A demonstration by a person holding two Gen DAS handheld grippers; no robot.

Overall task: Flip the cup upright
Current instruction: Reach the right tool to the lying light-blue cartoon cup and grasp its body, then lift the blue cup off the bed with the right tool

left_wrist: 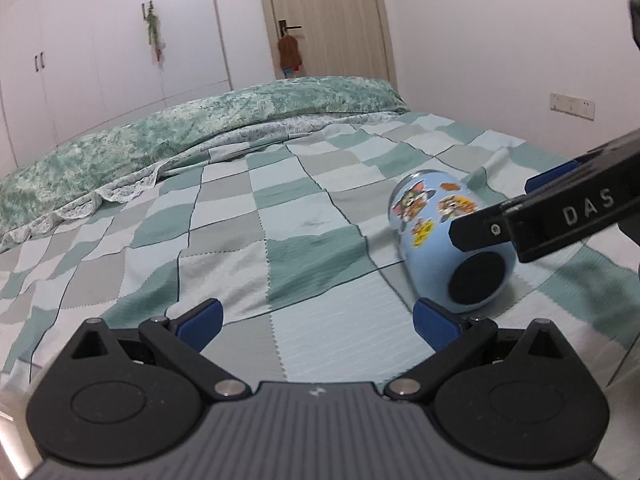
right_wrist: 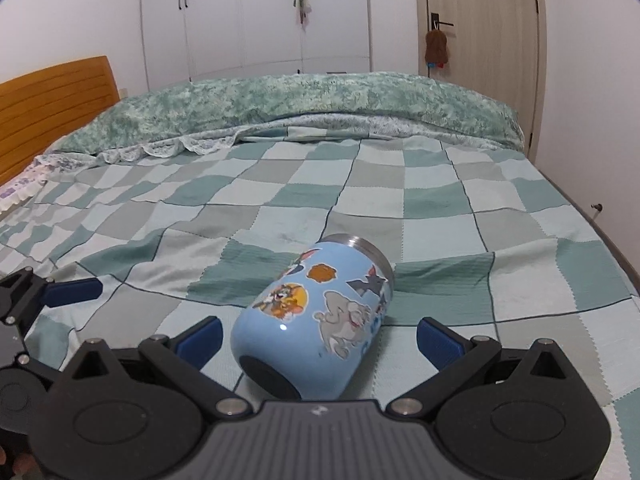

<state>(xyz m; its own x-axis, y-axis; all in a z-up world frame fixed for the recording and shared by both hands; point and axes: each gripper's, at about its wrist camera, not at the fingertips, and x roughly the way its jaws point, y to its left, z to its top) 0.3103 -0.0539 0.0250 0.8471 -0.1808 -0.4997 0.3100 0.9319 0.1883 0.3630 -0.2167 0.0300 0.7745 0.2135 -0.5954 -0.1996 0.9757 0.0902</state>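
A light blue cup (right_wrist: 316, 316) with cartoon stickers lies on its side on the checked bedspread, its black base toward me and its steel rim pointing away. My right gripper (right_wrist: 318, 336) is open, its blue pads on either side of the cup's base end, not touching it. In the left wrist view the cup (left_wrist: 440, 240) lies to the right, with the right gripper's finger (left_wrist: 480, 228) in front of it. My left gripper (left_wrist: 318, 320) is open and empty, left of the cup, its right pad close to the cup's base. It also shows at the left edge of the right wrist view (right_wrist: 72, 292).
The green and grey checked bedspread (right_wrist: 280, 208) covers the bed. A green quilt (right_wrist: 304, 104) is bunched along the far side. A wooden headboard (right_wrist: 52, 104) stands at the left. Wardrobe doors (right_wrist: 256, 12) and a room door (right_wrist: 480, 16) are behind.
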